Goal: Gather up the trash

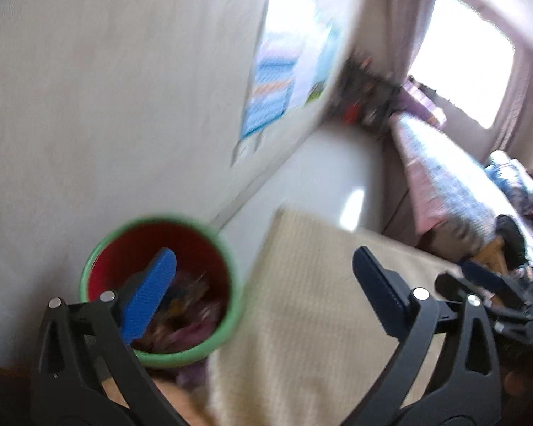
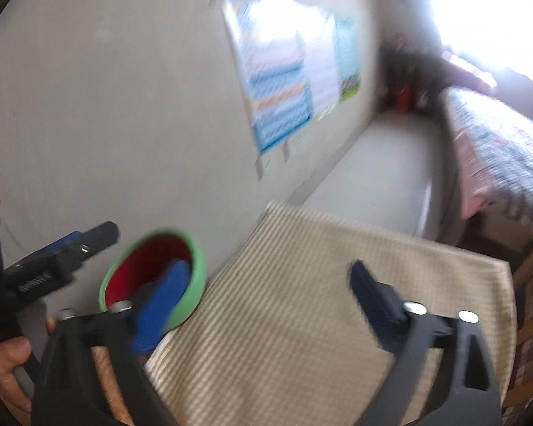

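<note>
A green-rimmed bin with a red inside (image 1: pixel 160 284) stands against the wall and holds crumpled colourful wrappers (image 1: pixel 192 316). My left gripper (image 1: pixel 266 284) hangs above and to the right of the bin, jaws wide open, nothing between them; its blue left pad (image 1: pixel 149 294) overlaps the bin's mouth. In the right wrist view the same bin (image 2: pixel 152 277) sits lower left. My right gripper (image 2: pixel 266 294) is open and empty above the striped cloth (image 2: pixel 337 284). The left gripper's body (image 2: pixel 53 266) shows at the left edge, held by a hand (image 2: pixel 7 362).
A beige striped cloth (image 1: pixel 319 284) covers a surface right of the bin. A poster (image 1: pixel 284 71) hangs on the pale wall. A bed with a patterned cover (image 1: pixel 444 177) runs along the right, under a bright window (image 1: pixel 462 64). Both views are blurred.
</note>
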{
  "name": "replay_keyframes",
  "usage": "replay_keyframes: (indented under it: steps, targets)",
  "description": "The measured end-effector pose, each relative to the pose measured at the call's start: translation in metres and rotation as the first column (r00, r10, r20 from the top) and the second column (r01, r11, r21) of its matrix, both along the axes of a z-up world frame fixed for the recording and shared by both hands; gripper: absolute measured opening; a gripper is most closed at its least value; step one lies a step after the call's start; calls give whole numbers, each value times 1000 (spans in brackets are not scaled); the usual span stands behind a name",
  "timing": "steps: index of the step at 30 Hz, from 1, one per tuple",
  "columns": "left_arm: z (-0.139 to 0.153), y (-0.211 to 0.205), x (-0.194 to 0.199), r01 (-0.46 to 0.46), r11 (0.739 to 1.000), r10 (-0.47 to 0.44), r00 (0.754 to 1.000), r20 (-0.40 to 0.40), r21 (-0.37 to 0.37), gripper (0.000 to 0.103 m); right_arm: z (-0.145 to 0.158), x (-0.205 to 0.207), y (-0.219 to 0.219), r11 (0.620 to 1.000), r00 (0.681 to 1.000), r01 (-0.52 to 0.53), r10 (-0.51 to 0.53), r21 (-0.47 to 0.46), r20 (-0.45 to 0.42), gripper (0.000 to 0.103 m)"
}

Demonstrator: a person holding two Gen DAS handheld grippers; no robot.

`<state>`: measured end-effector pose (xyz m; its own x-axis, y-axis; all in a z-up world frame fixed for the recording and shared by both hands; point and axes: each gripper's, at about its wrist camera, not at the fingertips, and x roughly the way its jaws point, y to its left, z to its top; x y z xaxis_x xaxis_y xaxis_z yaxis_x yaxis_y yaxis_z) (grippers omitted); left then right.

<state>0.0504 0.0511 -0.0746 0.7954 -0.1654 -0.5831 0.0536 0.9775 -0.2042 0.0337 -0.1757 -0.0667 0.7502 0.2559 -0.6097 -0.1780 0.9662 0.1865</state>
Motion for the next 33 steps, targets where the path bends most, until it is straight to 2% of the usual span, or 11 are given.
replay_keyframes:
  steps: [3, 6, 10, 12, 17, 21, 26, 33]
  targets:
    - [29, -27, -15, 8, 1000, -9, 992, 127, 9, 98, 14, -24, -29, 997, 989, 70, -65, -29, 133, 96]
    - [49, -49, -27, -17, 999, 10, 980, 199, 33, 98, 12, -41, -49, 985, 963, 152, -128, -84, 238, 96]
    - [61, -71, -40, -60, 993, 31, 964, 263, 103, 98, 0, -53, -67, 974, 941, 203, -165, -102, 294, 96]
    - [63, -83, -50, -100, 983, 48, 952, 302, 156, 98, -4, -55, -73, 974, 942, 209, -175, -92, 286, 96]
    - [68, -98, -53, -100, 970, 38, 962, 270, 223, 98, -7, -52, -89, 972, 946, 234, -221, -26, 239, 96]
    - [67, -107, -54, -120, 953, 41, 960, 276, 278, 98, -7, -54, -91, 970, 942, 243, -228, -31, 245, 96]
    - [69, -112, -52, -106, 951, 26, 964, 265, 290, 98, -9, -54, -91, 969, 945, 244, -229, -37, 235, 96]
    - [69, -98, -49, -124, 957, 58, 968, 244, 262, 98, -16, -52, -85, 971, 951, 234, -216, -56, 219, 96]
